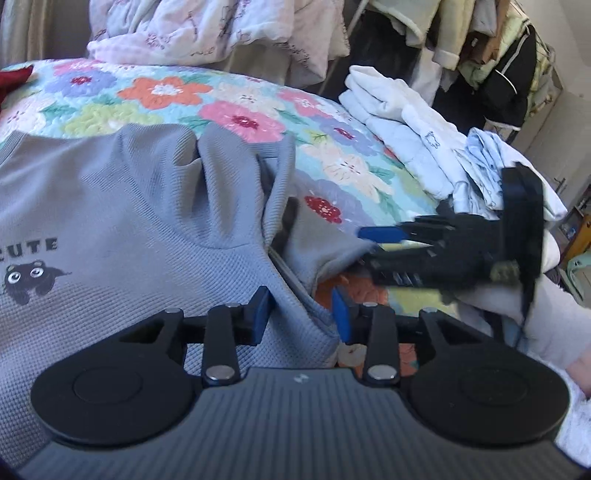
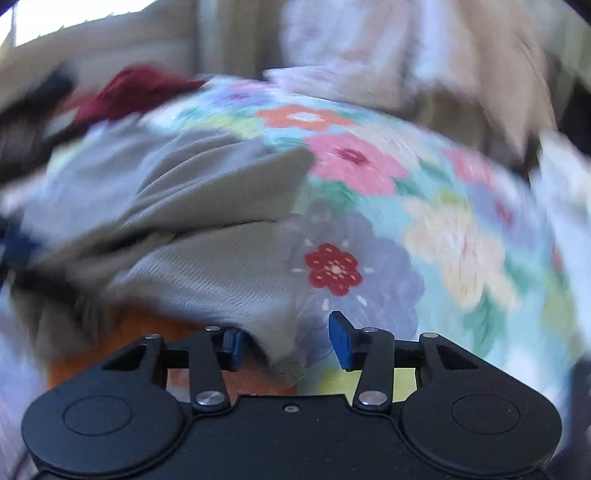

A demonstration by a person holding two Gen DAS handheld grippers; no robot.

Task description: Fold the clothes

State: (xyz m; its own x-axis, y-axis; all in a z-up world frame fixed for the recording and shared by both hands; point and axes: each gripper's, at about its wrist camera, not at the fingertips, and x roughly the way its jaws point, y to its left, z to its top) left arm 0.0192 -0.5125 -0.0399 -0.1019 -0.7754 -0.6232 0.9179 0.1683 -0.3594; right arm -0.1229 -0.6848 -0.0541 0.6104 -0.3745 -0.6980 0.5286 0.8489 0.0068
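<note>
A grey waffle-knit shirt (image 1: 129, 221) with "CUTE" and a black bear print lies on a floral quilt (image 1: 166, 92). My left gripper (image 1: 302, 314) is open at the shirt's right edge, and a fold of the grey fabric lies between its blue pads. The shirt's sleeve (image 1: 321, 243) sticks out to the right. My right gripper (image 1: 369, 248) comes in from the right at the sleeve's end. In the blurred right wrist view, the right gripper (image 2: 287, 343) is open with the grey cuff (image 2: 280, 354) between its fingers.
A stack of folded white and pale blue clothes (image 1: 406, 129) sits on the quilt's right side. A pink-white blanket (image 1: 203, 29) is heaped behind, and clothes hang on a rack (image 1: 498, 55) at the back right. A dark red garment (image 2: 136, 88) lies at the far left.
</note>
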